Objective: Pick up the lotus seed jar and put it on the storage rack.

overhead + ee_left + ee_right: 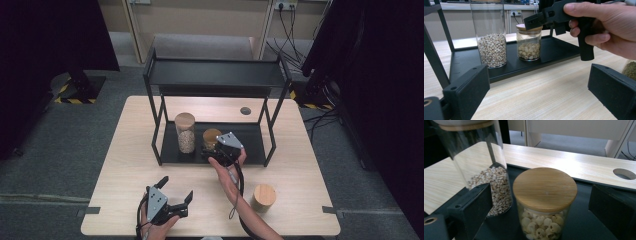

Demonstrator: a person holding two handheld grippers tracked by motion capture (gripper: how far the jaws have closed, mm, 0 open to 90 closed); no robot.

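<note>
Hovering over the short jar [545, 202] of pale round seeds, right gripper [212, 150] with jaws spread wide, one on each side of the bamboo lid [545, 188], pads clear of the glass and touching nothing. Sat right between those jaws on the lower tray of the black shelf rack [252, 142], short jar upright, lid on. Stood just beside it, off toward the left jaw in the right gripper view, taller jar [491, 187] of small grain, also upright on the same tray and close to the short one, whether touching could not be told. Seen from the left gripper view, right hand [609, 27] wrapped round the handle, jaw tips level with the short jar's lid. Rested low over the wooden table [130, 165] near the front edge, left gripper [176, 189], jaws apart and holding nothing, well short of the rack. Stood off to the right hand's outer side on the table, a third lidded jar [263, 197], apart from both grippers.
</note>
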